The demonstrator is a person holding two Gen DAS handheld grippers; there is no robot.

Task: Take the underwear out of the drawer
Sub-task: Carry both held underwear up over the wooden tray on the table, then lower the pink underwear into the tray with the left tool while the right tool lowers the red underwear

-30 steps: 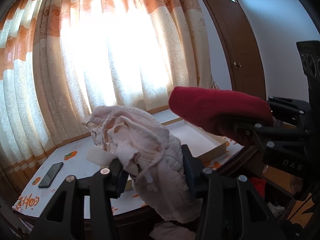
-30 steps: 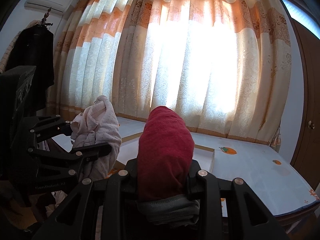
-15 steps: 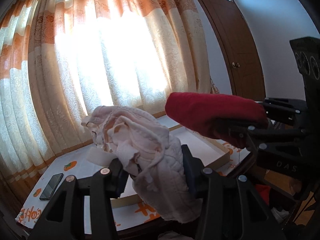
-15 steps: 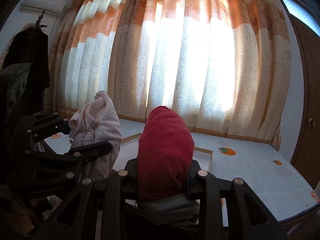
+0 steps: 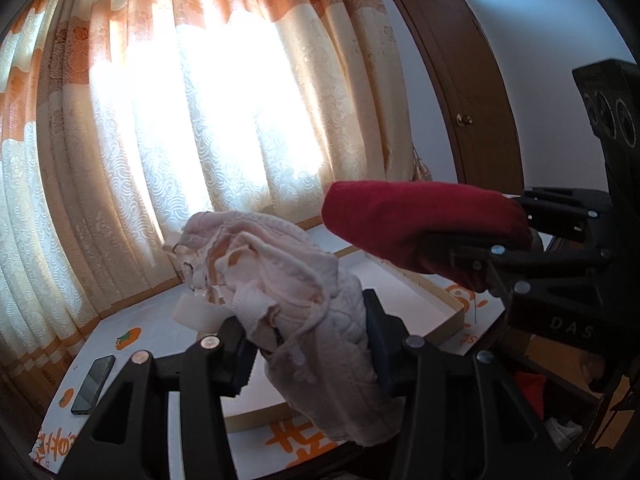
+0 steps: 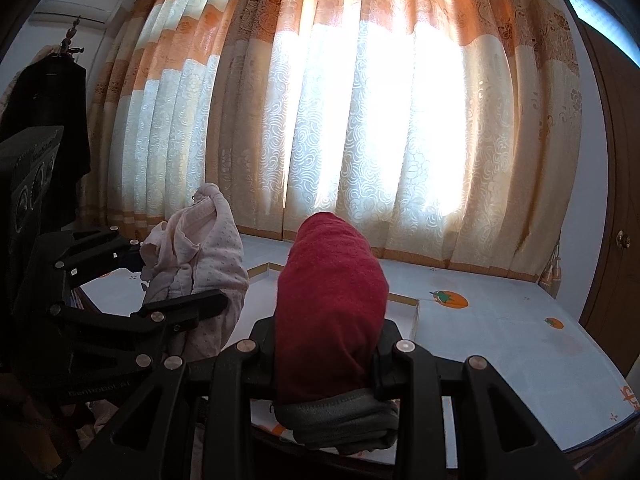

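I see 2 garments | left tongs (image 5: pixel 308 336) clamp 1 pink underwear (image 5: pixel 296 300) | right tongs (image 6: pixel 326 344) clamp 1 red underwear (image 6: pixel 332 292) | 1 phone (image 5: pixel 93 384) on desk (image 6: pixel 500 320)

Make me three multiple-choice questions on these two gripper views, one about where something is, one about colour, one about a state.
1. Where does the phone lie?
A. on the table, left of the tray
B. inside the tray
C. in the left gripper

2. What colour is the garment in the right gripper?
A. pale pink
B. red
C. black

3. How is the left gripper?
A. open, holding nothing
B. shut on the pink garment
C. shut on the phone

Answers:
1 A: the phone rests on the table, outside the tray.
2 B: the red garment sits between its fingers.
3 B: the pink garment is pinched between its fingers.
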